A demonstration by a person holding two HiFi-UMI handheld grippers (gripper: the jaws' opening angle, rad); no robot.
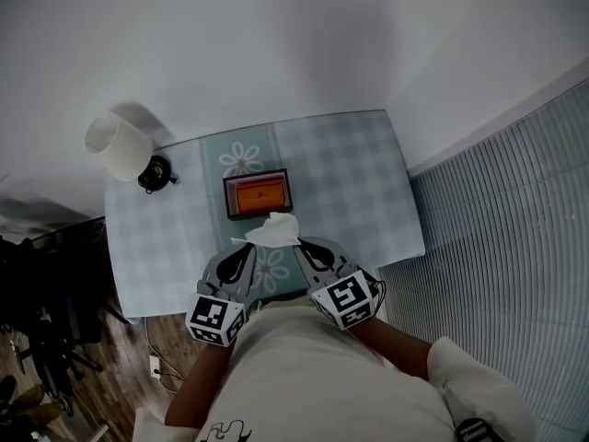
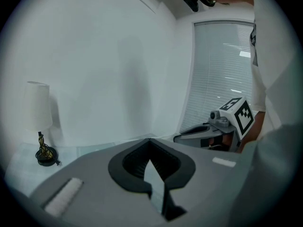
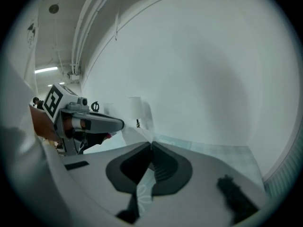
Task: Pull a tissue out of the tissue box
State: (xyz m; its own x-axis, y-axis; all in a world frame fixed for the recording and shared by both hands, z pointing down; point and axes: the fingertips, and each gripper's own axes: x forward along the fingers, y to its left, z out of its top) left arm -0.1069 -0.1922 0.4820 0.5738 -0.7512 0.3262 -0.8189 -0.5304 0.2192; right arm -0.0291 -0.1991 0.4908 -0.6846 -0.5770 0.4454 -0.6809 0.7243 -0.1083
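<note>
Tissue (image 1: 273,230) is pinched tight in the closed jaws of the right gripper (image 1: 297,241). It looks pulled free of the tissue box (image 1: 258,194), just past the tips. The box's orange top shows no white poking out. The left gripper (image 1: 248,245) beside it is closed on nothing. Next, I think, carry the tissue clear.

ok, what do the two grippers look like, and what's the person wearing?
Left gripper and right gripper match: grey plastic bodies, black ribbed lining around a teardrop opening, each with a white cube carrying black square markers. The person wears a cream short-sleeved T-shirt with a black print.
</note>
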